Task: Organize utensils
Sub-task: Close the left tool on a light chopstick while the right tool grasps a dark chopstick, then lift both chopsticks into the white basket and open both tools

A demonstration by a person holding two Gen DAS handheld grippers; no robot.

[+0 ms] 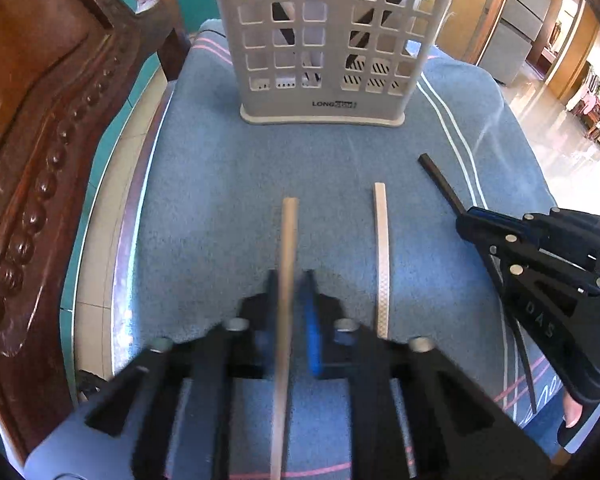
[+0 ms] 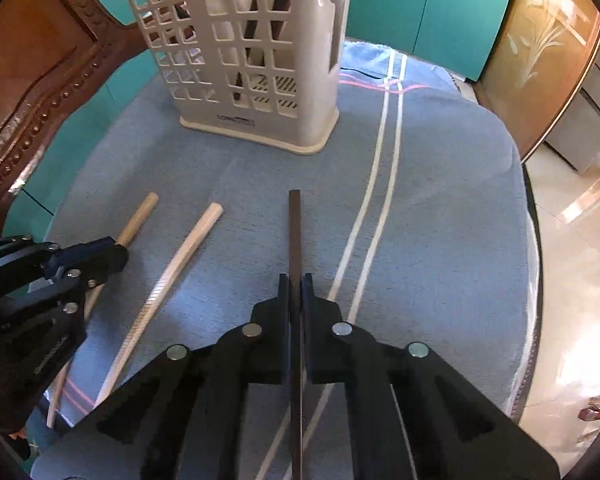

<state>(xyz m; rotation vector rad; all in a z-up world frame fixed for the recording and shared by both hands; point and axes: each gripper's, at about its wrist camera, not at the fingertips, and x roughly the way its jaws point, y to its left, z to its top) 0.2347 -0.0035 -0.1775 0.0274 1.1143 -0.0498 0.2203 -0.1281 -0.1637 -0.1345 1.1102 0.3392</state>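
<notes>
Blue towel (image 1: 220,184): left tongs (image 1: 292,280) pinch wooden stick (image 1: 289,232), right tongs (image 2: 296,280) dark stick (image 2: 295,224).

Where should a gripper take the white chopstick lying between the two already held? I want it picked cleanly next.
Grip the white chopstick near its thick end, coming from above with jaws across its width. It lies flat on the blue cloth, and that end is clear of the left gripper and right gripper.
</notes>
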